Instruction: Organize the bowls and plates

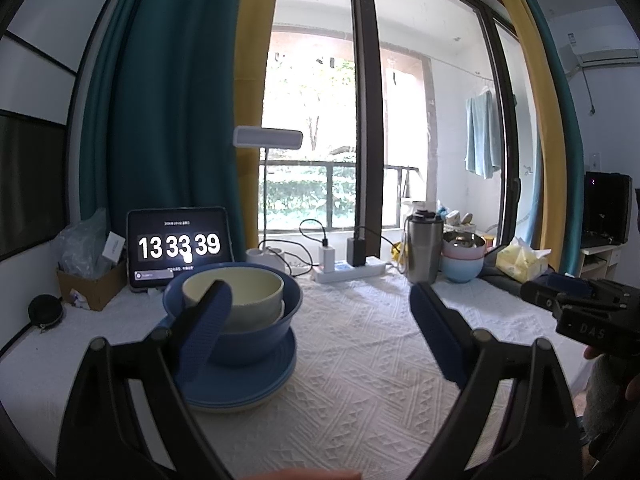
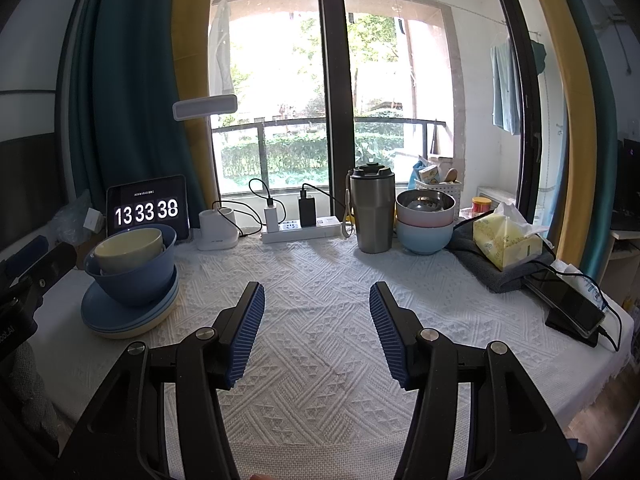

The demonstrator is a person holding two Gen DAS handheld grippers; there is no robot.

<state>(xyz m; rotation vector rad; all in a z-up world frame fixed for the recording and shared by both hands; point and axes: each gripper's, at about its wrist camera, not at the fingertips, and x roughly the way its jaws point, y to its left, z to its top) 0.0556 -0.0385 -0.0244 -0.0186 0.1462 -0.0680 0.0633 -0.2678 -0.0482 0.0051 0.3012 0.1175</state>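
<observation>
A stack of blue plates (image 1: pixel 260 384) (image 2: pixel 120 316) lies on the white cloth at the left. On it stands a blue bowl (image 1: pixel 256 332) (image 2: pixel 136 280) holding nested cream bowls (image 1: pixel 244 292) (image 2: pixel 128 254). My left gripper (image 1: pixel 320 320) is open and empty, its left finger in front of the blue bowl's rim, right finger over bare cloth. My right gripper (image 2: pixel 316 316) is open and empty over the middle of the cloth, right of the stack. A steel bowl nested in pink and light-blue bowls (image 1: pixel 462 256) (image 2: pixel 425 220) stands at the back right.
Along the back stand a tablet clock (image 2: pixel 146 210), lamp base (image 2: pixel 218 230), power strip (image 2: pixel 300 230) with chargers and a steel tumbler (image 2: pixel 372 210). A tissue pack (image 2: pixel 506 242) on a grey towel and a phone (image 2: pixel 572 308) lie right. A cardboard box (image 1: pixel 94 284) sits at the left.
</observation>
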